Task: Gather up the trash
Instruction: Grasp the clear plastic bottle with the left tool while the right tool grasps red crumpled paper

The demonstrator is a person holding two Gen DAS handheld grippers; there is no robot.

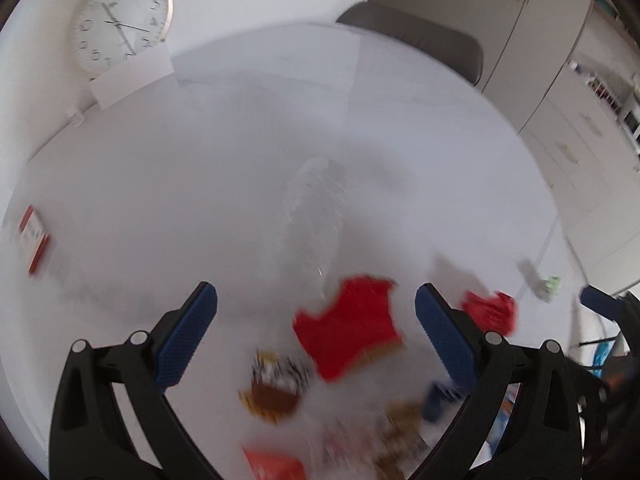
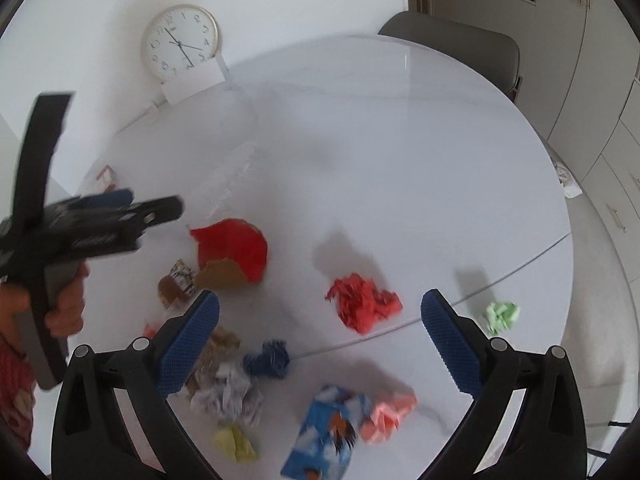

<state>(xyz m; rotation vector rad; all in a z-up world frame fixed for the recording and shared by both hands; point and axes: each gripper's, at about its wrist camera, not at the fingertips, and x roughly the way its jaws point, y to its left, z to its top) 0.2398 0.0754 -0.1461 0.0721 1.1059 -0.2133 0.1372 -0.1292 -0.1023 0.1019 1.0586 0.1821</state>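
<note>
Trash lies scattered on a round white table [image 2: 400,140]. A clear plastic bag [image 1: 312,216] lies flat in the middle. My left gripper [image 1: 316,312] is open above a red cardboard wrapper [image 1: 348,336], which also shows in the right wrist view [image 2: 236,252]. A brown snack wrapper [image 1: 276,388] lies just below it. My right gripper [image 2: 320,320] is open and empty above a crumpled red paper [image 2: 364,306]. Near it lie a blue paper ball [image 2: 268,360], a green paper ball [image 2: 500,316], a pink paper [image 2: 388,416] and a blue carton [image 2: 324,436]. The left view is blurred.
A wall clock [image 2: 180,42] and a white card [image 2: 196,82] stand at the table's far edge. A red and white box [image 1: 34,240] lies at the left. A grey chair [image 2: 452,44] stands behind the table. Cabinets [image 1: 560,100] are to the right.
</note>
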